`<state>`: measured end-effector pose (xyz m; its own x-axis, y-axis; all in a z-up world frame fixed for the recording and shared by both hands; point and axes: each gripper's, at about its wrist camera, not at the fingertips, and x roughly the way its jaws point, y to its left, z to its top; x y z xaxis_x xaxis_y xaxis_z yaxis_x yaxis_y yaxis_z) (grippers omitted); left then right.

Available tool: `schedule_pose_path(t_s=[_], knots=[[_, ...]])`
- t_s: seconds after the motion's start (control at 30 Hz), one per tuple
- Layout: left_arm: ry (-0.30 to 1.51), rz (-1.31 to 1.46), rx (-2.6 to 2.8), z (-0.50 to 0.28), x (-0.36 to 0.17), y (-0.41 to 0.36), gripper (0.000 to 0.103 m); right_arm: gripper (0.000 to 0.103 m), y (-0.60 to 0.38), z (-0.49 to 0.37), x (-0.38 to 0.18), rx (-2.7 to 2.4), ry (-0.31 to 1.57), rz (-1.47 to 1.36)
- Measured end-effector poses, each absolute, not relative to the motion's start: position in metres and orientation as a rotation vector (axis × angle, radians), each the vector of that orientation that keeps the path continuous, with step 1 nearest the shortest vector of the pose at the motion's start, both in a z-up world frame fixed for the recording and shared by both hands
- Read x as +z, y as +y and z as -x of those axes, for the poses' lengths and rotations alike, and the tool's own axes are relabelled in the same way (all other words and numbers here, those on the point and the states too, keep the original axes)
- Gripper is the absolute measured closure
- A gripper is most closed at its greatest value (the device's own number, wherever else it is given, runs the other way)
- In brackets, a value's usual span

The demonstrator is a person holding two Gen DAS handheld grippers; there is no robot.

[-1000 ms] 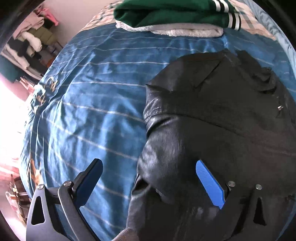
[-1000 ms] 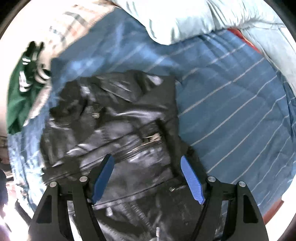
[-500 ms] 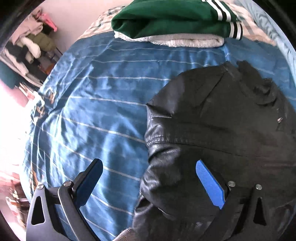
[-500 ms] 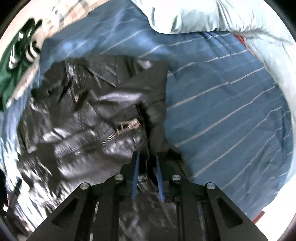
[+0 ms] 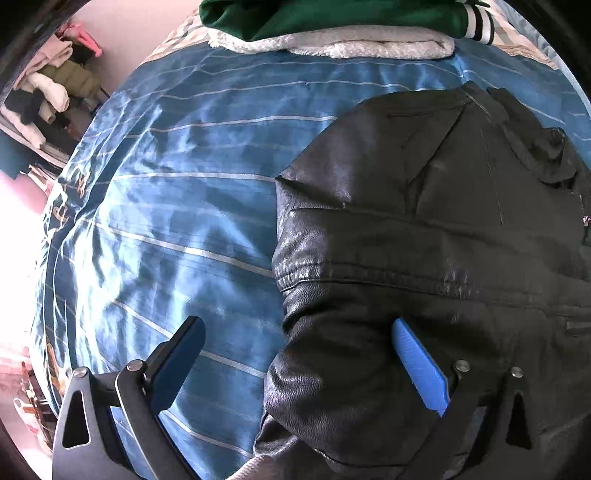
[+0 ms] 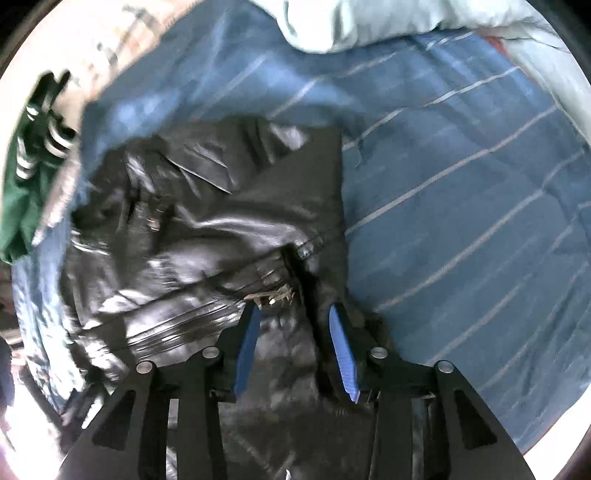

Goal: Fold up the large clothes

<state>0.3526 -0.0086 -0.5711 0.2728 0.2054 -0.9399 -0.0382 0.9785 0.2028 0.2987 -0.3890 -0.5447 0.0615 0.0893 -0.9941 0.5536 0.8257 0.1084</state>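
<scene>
- The right hand-held gripper (image 6: pixel 293 347) points down at the jacket (image 6: pixel 229 236); its jaws are opening, with dark leather in the gap near the zipper (image 6: pixel 275 293). The pads do not seem to press on it, so this looks like a let-go, or a reset for a better bite, on the front edge.
- The left hand-held gripper (image 5: pixel 295 365) stands wide open, tilted steeply down. Its jaws straddle the jacket's left edge, one finger over the bedspread (image 5: pixel 166 221) and one over the leather, holding nothing. That stance suits a grab at the sleeve or side seam, probably to fold it inward.
- The jacket lies on the bed, partly spread, collar away from the grippers, its lower part bunched under them. It looks early in its fold: no neat edges yet.
- Leather is stiff and slick, so a shallow pinch may slip.
- At the bed's far end a green garment (image 5: pixel 332 14) sits on a white fleece one (image 5: pixel 351 46), both folded; likely finished pieces, kept well apart from the jacket.
- A pale duvet (image 6: pixel 388 22) is heaped at the far side in the right view.
</scene>
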Motion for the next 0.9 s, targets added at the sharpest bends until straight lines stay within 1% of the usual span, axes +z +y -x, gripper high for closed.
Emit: schedule_pose_path(t_s=[0.07,0.13,0.17,0.23,0.33,0.47,0.5,0.57,0.63,0.67,0.7,0.73,0.77,0.9], knots=[[1.298,-0.131,0.165,-0.355,-0.572,-0.007,0.000,0.063,-0.386,-0.305,-0.550,-0.373,1.496,-0.481],[1.301,-0.129,0.163,-0.355,-0.572,-0.007,0.000,0.084,-0.377,-0.307,-0.543,-0.371,1.473,-0.388],[1.299,-0.132,0.163,-0.355,-0.572,-0.008,0.000,0.102,-0.367,-0.308,-0.539,-0.388,1.468,-0.316],[1.298,-0.131,0.164,-0.354,-0.571,-0.007,0.000,0.103,-0.353,-0.309,-0.526,-0.409,1.429,-0.210],[1.301,-0.131,0.165,-0.355,-0.570,-0.006,0.000,0.103,-0.347,-0.306,-0.506,-0.421,1.361,-0.180],[1.308,-0.127,0.163,-0.356,-0.568,-0.005,0.000,0.103,-0.361,-0.301,-0.481,-0.379,1.282,-0.319],[1.308,-0.128,0.163,-0.357,-0.567,-0.005,0.000,0.103,-0.367,-0.304,-0.480,-0.349,1.276,-0.411],[1.297,-0.118,0.161,-0.356,-0.558,-0.005,0.000,0.103,-0.376,-0.314,-0.496,-0.247,1.314,-0.614],[1.277,-0.110,0.152,-0.356,-0.547,-0.006,0.000,0.098,-0.390,-0.316,-0.504,-0.199,1.342,-0.742],[1.269,-0.099,0.144,-0.355,-0.540,-0.007,0.000,0.086,-0.394,-0.316,-0.506,-0.208,1.349,-0.746],[1.266,-0.093,0.140,-0.354,-0.535,-0.009,0.000,0.069,-0.396,-0.318,-0.507,-0.222,1.359,-0.718],[1.264,-0.082,0.131,-0.352,-0.529,-0.012,0.000,0.061,-0.397,-0.318,-0.509,-0.221,1.368,-0.702],[1.263,-0.066,0.117,-0.351,-0.522,-0.015,0.000,0.057,-0.398,-0.317,-0.511,-0.216,1.377,-0.695],[1.276,-0.012,0.055,-0.349,-0.509,-0.030,0.000,0.056,-0.400,-0.318,-0.544,-0.221,1.487,-0.665]])
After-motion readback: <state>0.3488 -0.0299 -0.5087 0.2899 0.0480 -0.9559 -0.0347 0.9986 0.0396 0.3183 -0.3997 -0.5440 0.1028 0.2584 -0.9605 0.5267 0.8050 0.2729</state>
